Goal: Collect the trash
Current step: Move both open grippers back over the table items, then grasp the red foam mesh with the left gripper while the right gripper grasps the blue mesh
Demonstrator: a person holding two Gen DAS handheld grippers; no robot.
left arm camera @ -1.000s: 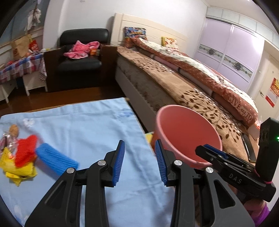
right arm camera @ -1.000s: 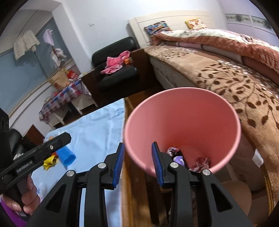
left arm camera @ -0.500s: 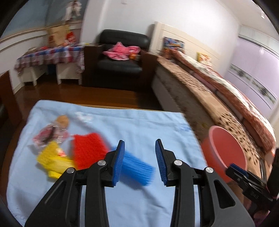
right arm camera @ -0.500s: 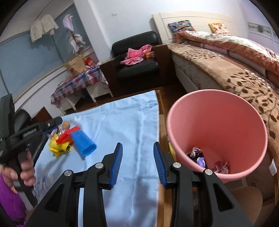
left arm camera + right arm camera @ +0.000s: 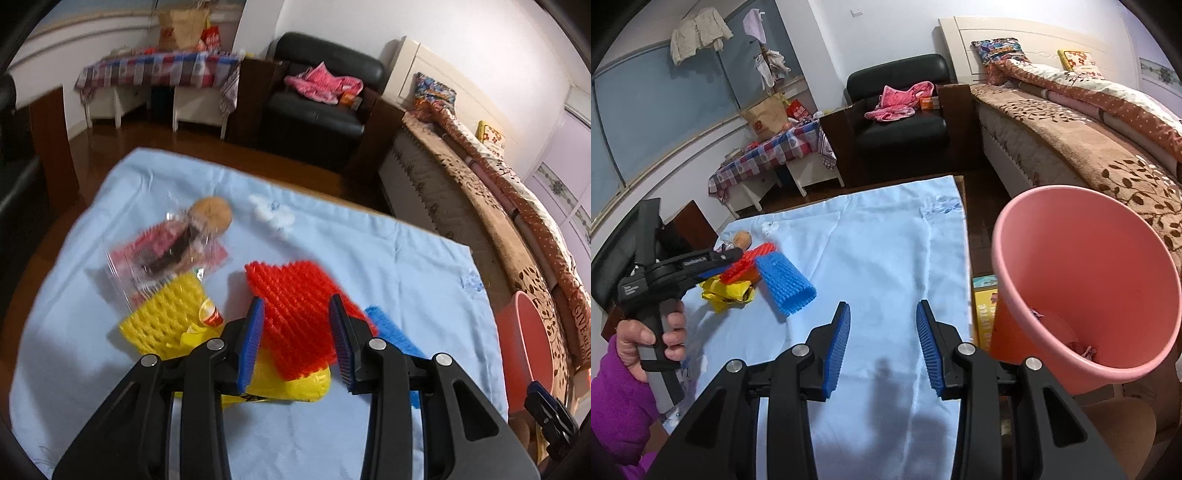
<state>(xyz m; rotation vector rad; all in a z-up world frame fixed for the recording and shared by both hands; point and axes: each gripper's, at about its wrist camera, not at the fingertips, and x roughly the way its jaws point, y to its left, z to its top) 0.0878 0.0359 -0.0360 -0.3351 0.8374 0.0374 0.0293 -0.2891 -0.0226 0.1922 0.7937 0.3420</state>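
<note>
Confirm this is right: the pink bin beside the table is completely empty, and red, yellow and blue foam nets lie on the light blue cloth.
Not quite. The pink bin is not empty: the right wrist view shows some trash already at its bottom. The rest holds: the red foam net, yellow foam net and blue foam net lie on the light blue cloth.

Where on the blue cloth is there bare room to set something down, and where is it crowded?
Bare room: the wide stretch of blue cloth between the blue foam net and the pink bin, and the strip in front of the right gripper. Crowded: the far left corner, where the red net, yellow net and clear wrapper pile up under the left gripper.
</note>
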